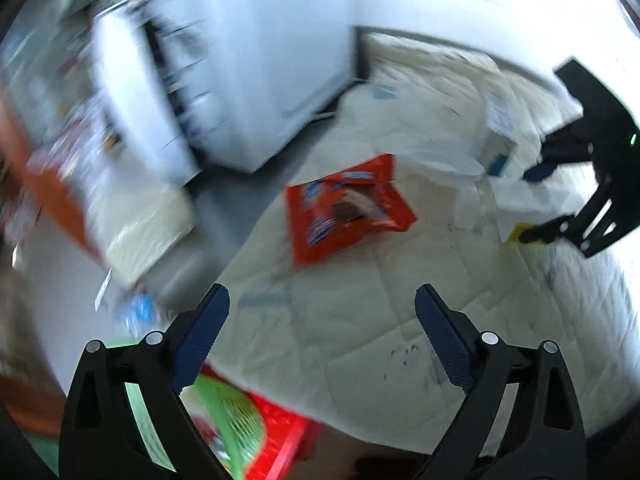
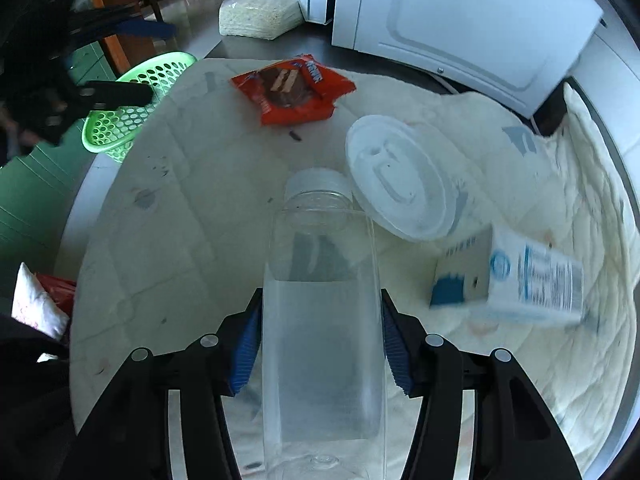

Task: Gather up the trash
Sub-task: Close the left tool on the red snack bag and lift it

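Note:
My right gripper (image 2: 320,344) is shut on a clear plastic bottle (image 2: 320,312) with a white cap, lying along the fingers over the round table (image 2: 160,240). An orange snack wrapper (image 2: 294,90) lies at the far side; it also shows in the left wrist view (image 1: 344,208). A white plastic cup lid (image 2: 400,180) and a blue-and-white carton (image 2: 516,280) lie to the bottle's right. My left gripper (image 1: 322,332) is open and empty above the table's near edge, short of the wrapper. A green basket (image 2: 132,100) sits off the table's far left edge.
The right gripper (image 1: 552,200) shows at the right of the blurred left wrist view. The left gripper (image 2: 100,64) shows at the upper left of the right wrist view, over the basket. A white appliance (image 2: 460,20) stands behind the table. A white quilted cloth (image 2: 580,360) covers the table.

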A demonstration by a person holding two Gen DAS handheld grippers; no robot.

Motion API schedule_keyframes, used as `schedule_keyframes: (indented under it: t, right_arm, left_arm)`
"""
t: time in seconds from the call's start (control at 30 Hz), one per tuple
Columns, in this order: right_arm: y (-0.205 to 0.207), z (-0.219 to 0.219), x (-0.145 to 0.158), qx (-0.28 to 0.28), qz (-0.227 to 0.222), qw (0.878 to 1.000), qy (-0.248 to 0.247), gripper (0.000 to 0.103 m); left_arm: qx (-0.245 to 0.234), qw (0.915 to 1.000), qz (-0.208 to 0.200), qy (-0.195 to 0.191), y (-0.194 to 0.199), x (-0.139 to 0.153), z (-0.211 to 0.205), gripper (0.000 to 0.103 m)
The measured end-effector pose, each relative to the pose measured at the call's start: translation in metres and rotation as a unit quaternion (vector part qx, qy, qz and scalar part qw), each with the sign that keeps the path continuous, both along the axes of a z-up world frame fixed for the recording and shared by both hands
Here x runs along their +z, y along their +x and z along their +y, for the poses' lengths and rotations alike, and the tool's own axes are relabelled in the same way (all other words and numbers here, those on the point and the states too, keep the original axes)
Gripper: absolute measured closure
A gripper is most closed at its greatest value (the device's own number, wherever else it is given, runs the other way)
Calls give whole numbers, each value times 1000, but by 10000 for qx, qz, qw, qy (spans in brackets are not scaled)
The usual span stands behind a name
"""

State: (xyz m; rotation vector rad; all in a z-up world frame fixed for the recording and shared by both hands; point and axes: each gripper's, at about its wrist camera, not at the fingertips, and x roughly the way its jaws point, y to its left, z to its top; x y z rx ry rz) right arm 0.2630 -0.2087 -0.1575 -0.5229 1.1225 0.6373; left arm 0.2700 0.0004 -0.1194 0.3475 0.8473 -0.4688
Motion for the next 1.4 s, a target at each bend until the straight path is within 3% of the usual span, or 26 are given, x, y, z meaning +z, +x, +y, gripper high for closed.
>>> schedule_keyframes:
  t: [0.07,0.27,0.43,0.67,0.8,0.9,1.03,1.13,1.4]
  right_arm:
    - [-8,-4,2,-85,27,10000,35,50]
    - [-21,-7,5,-255,165,9993,198,50]
    - [-21,-9,-3,-381,272,9986,263,50]
    - [-18,-10,-5,-352,368,9982,322,50]
    - [-16,-12,-6,-351,390,9979,368,50]
    - [-15,-13,-7,-366,381,9978,391,50]
    - [-18,-15,-7,-378,340,9978,427,50]
    - [-20,-16,-7,-399,288,9978,436,50]
    - [-28,-18,1,-617,212,9958,645,51]
  left_arm:
    - [-351,9989,-137,285,8,-3,-11,10]
    - [-1223,9902,-147,660,41,-12,-31,10]
    - [-1870,9768,-136,1038,69,-21,-46,10]
    - [-2626,9562,40,1291,86,-35,-68,10]
    - [-2792,9517,280,1247,93,-44,-77,10]
    - [-2727,9539,433,1178,99,-50,-78,12]
    - [-2527,9609,775,824,102,-52,-74,35]
    - [-2361,9661,725,756,97,-50,-73,50]
    - [-1643,9840,643,238,76,-38,-57,60]
